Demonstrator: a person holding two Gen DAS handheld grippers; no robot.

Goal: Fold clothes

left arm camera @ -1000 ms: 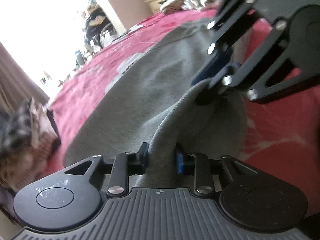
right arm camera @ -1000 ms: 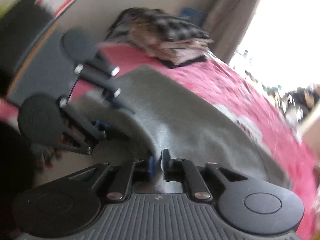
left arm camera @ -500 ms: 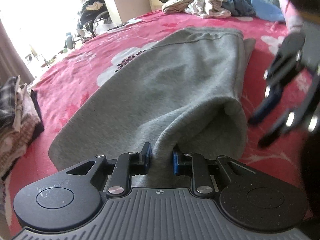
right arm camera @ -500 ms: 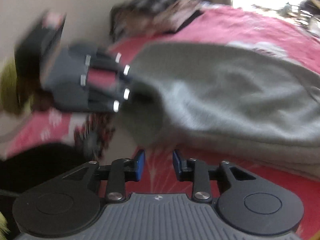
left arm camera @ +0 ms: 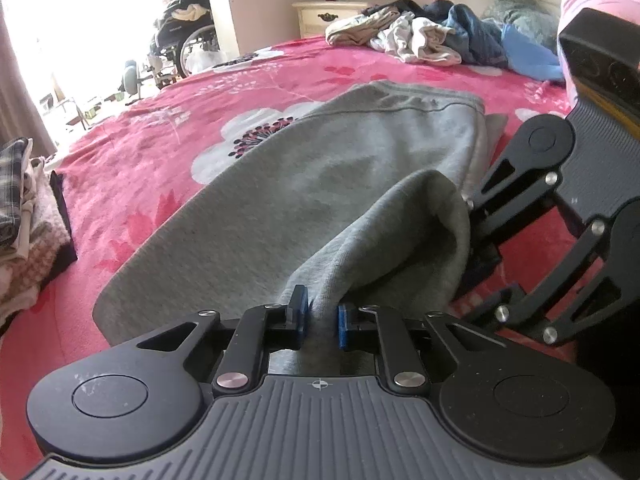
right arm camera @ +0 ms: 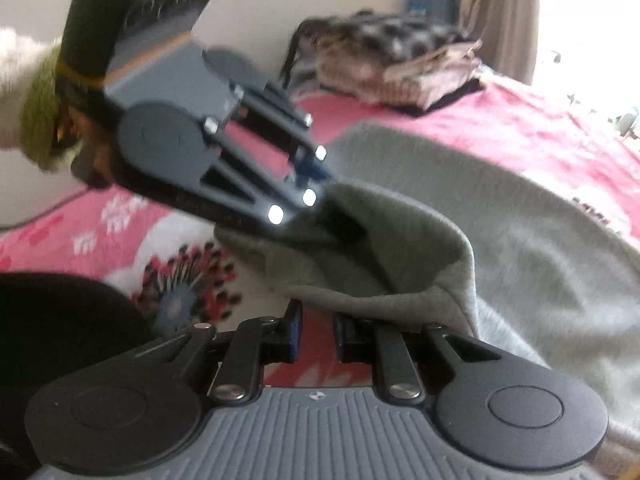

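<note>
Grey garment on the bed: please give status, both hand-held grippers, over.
Left hand-held gripper shut on grey garment, lifting one end, jaws just closing. Right hand-held gripper at the raised edge, jaws just closing, grip unclear. Nothing in the way.

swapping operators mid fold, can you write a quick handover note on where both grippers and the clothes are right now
Left gripper: shut on a lifted fold of the grey sweatpants; its jaws have just been closing on the fabric.
Right gripper: jaws have just been closing, but no cloth shows between them; it sits at the raised grey edge, not gripping.
Sweatpants lie lengthwise on the pink floral blanket, near end raised, waistband end flat.
Done: folded stack at the bed's corner.
Left: get the right gripper onto the fabric, finish this fold, then the unfolded pile at the far end.
</note>
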